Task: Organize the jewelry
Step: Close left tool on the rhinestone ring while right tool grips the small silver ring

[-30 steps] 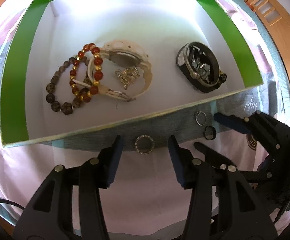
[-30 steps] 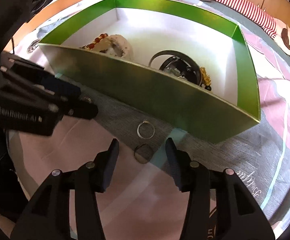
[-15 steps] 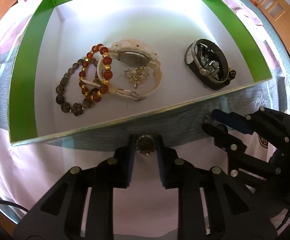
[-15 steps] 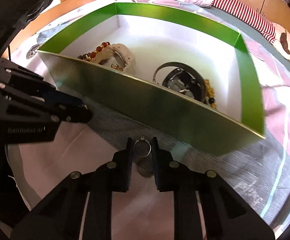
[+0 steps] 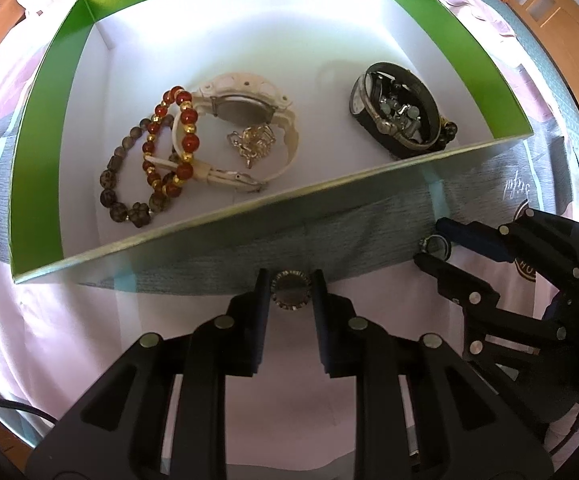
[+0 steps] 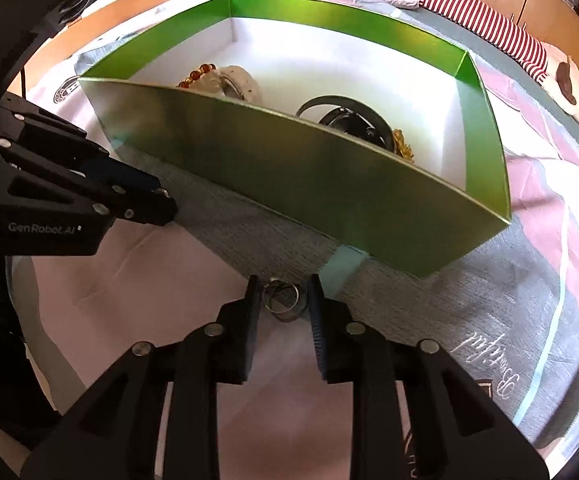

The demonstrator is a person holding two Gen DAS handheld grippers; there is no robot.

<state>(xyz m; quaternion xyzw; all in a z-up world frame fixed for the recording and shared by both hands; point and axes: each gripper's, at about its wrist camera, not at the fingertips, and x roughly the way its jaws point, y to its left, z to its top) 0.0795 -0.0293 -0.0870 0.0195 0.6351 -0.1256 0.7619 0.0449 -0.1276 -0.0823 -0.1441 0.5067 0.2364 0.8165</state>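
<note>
Both hand-held grippers, left point(image 5: 291, 285) and right point(image 6: 282, 293), closed on rings beside box wall point(image 5: 249, 216).

Bright daylight washes out the white floor of the green box point(image 5: 469, 60) ahead of the left gripper point(image 5: 291, 292). Glare streaks the box's near wall ahead of the right gripper point(image 6: 281, 300). Fisheye distortion curves straight edges; corners vignette black. Focus is sharp throughout.
</note>
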